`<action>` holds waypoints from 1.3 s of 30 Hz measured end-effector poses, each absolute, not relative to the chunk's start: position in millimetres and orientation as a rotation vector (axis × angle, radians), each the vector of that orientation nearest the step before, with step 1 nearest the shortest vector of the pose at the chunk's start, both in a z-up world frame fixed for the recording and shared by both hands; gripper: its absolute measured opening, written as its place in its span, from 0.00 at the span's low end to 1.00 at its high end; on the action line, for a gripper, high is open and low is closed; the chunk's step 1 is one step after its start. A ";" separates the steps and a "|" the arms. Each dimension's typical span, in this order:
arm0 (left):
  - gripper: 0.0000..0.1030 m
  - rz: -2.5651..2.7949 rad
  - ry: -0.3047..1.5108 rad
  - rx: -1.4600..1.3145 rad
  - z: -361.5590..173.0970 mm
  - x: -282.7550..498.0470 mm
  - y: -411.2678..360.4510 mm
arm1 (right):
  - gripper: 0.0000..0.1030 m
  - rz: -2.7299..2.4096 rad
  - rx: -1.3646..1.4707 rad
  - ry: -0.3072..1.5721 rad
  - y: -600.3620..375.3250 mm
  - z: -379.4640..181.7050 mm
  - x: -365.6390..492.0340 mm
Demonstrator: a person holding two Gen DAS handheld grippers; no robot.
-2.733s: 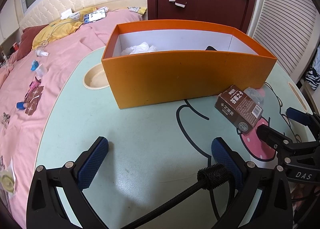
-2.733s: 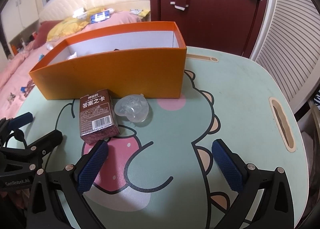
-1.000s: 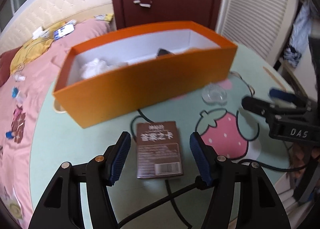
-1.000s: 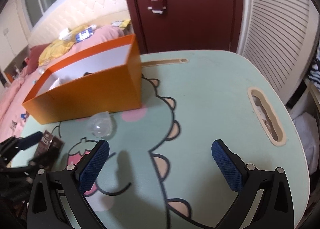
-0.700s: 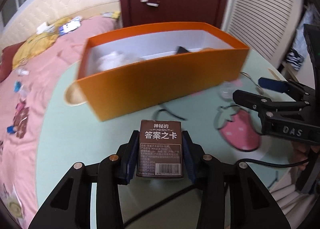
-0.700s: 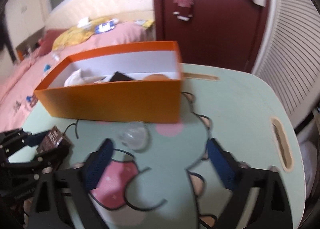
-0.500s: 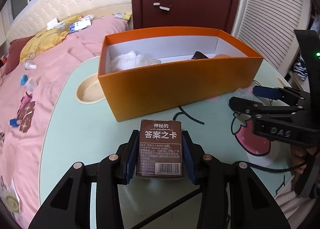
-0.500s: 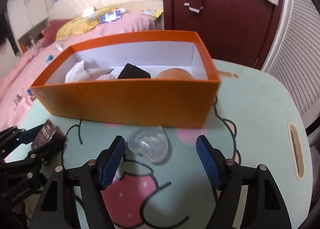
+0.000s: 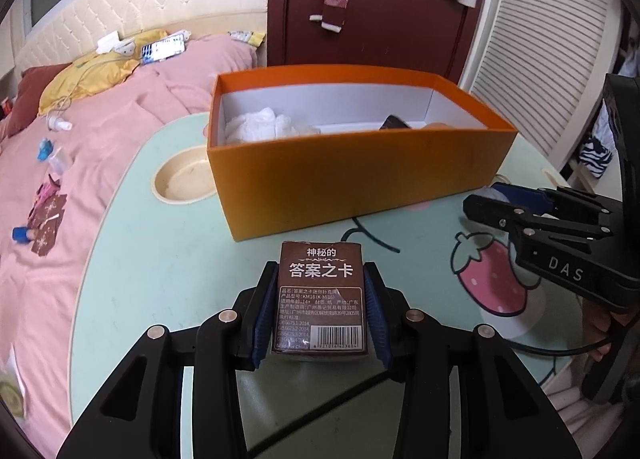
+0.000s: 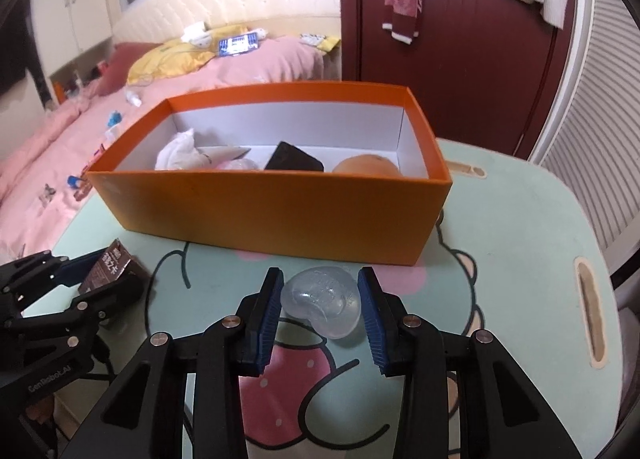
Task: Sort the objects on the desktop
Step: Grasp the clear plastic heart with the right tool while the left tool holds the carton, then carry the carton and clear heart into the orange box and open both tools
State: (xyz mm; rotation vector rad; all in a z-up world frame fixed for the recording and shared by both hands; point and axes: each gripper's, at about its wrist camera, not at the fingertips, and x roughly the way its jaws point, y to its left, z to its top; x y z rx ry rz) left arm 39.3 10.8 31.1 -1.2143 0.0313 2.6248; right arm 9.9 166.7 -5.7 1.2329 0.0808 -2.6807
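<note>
My left gripper [image 9: 319, 309] is shut on a brown card box [image 9: 320, 295] with white Chinese lettering and holds it above the table, in front of the orange box [image 9: 360, 175]. That card box also shows in the right wrist view [image 10: 114, 265]. My right gripper [image 10: 320, 313] has its blue pads on either side of a clear kidney-shaped plastic case [image 10: 322, 301] lying on the table; the pads look touching or almost touching it. The orange box [image 10: 280, 215] holds white cloth [image 10: 180, 151], a black item [image 10: 294, 159] and an orange fruit [image 10: 366, 165].
The mint-green cartoon table [image 9: 160, 279] has a round cup recess [image 9: 182, 181] at left and a handle slot [image 10: 588, 311] at right. A pink bed [image 9: 60, 139] with small items lies beyond the left edge. A dark red door [image 10: 452, 39] stands behind.
My left gripper closed on the card box and lifted it. My right gripper moved in over the clear case and narrowed its jaws around it.
</note>
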 end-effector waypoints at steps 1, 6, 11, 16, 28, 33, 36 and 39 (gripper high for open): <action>0.41 2.629 0.034 -1.203 33.9 40.5 11.2 | 0.36 -2.677 1.232 0.089 165.6 -3.1 11.0; 0.41 2.650 0.040 -1.113 59.6 44.4 14.2 | 0.36 -2.691 1.207 0.110 162.4 9.2 15.8; 0.41 2.670 0.050 -1.018 86.9 39.3 16.7 | 0.36 -2.706 1.134 0.097 164.5 25.0 23.1; 0.41 2.690 0.062 -0.936 107.8 20.8 19.8 | 0.36 -2.728 1.050 0.059 168.3 42.7 21.3; 0.41 2.702 0.068 -0.978 93.8 -46.5 27.9 | 0.36 -2.744 0.973 0.064 162.7 52.7 -29.9; 0.41 2.685 0.043 -1.037 77.1 -64.5 27.8 | 0.36 -2.740 1.016 0.090 159.5 37.3 -46.2; 0.41 2.672 0.028 -1.093 64.3 -72.6 27.5 | 0.36 -2.738 1.044 0.111 157.2 27.1 -55.4; 0.41 2.673 0.054 -1.121 53.5 -74.1 29.2 | 0.37 -2.734 1.071 0.133 154.9 16.9 -64.6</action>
